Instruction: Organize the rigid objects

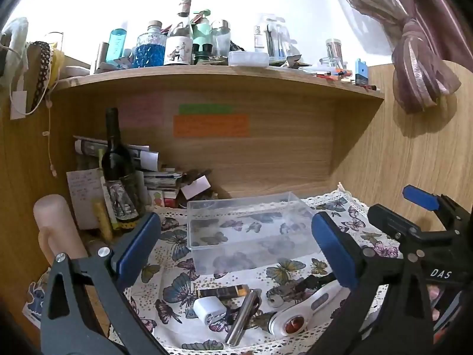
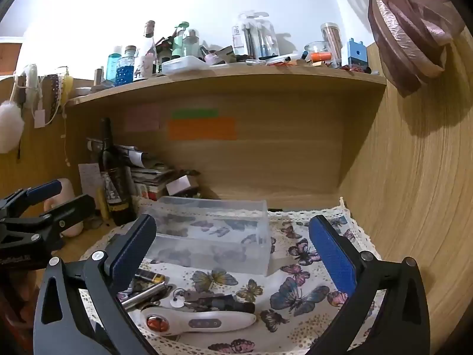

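A clear empty plastic box (image 1: 248, 230) (image 2: 212, 233) sits on a butterfly cloth (image 1: 174, 269) (image 2: 298, 269). In front of it lie a white handheld device with an orange-red round end (image 1: 298, 313) (image 2: 192, 322), a white charger plug (image 1: 210, 309), a battery (image 1: 224, 291) (image 2: 150, 276), a silver metal tube (image 1: 242, 318) (image 2: 142, 295) and keys (image 1: 283, 293) (image 2: 189, 298). My left gripper (image 1: 236, 245) is open and empty above these items. My right gripper (image 2: 233, 251) is open and empty, also over them. The right gripper shows in the left wrist view (image 1: 414, 216), the left one in the right wrist view (image 2: 44, 207).
A dark wine bottle (image 1: 118, 168) (image 2: 113, 177) stands at the left beside stacked papers (image 1: 159, 174) and a pink cylinder (image 1: 56, 227). A wooden shelf (image 1: 224, 74) (image 2: 236, 80) overhead holds several bottles and jars. A wooden side wall (image 2: 414, 192) closes the right.
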A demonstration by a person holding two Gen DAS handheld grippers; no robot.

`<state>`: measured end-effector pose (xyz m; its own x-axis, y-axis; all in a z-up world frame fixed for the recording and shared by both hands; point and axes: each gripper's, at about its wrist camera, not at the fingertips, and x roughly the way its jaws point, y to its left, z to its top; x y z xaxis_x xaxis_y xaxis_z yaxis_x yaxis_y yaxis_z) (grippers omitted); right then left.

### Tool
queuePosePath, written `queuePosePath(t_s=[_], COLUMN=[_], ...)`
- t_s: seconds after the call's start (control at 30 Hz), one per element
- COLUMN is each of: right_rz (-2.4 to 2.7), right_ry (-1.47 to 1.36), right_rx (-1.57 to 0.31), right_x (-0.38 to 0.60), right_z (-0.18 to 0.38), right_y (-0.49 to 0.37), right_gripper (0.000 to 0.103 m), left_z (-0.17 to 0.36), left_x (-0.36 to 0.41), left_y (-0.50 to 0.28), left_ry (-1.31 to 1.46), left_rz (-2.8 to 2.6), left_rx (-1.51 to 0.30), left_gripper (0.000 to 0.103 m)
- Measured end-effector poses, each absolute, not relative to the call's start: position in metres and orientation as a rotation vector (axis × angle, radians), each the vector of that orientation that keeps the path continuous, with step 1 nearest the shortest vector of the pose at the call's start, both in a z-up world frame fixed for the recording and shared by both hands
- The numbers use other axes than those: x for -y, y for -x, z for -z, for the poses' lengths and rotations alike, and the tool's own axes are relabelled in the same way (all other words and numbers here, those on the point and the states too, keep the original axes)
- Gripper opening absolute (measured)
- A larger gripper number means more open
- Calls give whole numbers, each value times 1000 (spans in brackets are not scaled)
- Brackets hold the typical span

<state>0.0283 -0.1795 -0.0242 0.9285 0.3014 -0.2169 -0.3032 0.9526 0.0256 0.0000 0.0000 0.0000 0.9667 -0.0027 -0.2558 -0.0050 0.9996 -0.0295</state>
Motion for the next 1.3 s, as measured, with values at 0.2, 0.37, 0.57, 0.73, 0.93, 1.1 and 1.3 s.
queuePosePath(t_s=[0.2, 0.37, 0.57, 0.73, 0.93, 1.1, 1.3], right_rz=[-308, -318, -330, -328, -327, -325, -324], right_ry=[22, 26, 34, 36, 42, 50, 43], right_rx=[-215, -214, -217, -211, -211, -200, -196], right_x=[180, 176, 173, 173, 172, 171, 172], right_z=[24, 27, 26, 26, 25, 23, 22], right_y=[-29, -28, -30, -29, -28, -26, -25], right_gripper=[103, 103, 103, 103, 103, 103, 103], left_z=[-2, -1, 2, 2, 4, 3, 1], left_x=[-5, 0, 0, -1, -2, -2, 0], left_y=[0, -2, 0, 0, 2, 2, 3], left_ry=[33, 17, 24, 25, 28, 28, 21], left_rz=[9, 15, 10, 9, 12, 11, 9], left_rx=[-265, -259, -251, -250, -252, -251, -244], left_gripper=[103, 103, 103, 103, 103, 103, 103])
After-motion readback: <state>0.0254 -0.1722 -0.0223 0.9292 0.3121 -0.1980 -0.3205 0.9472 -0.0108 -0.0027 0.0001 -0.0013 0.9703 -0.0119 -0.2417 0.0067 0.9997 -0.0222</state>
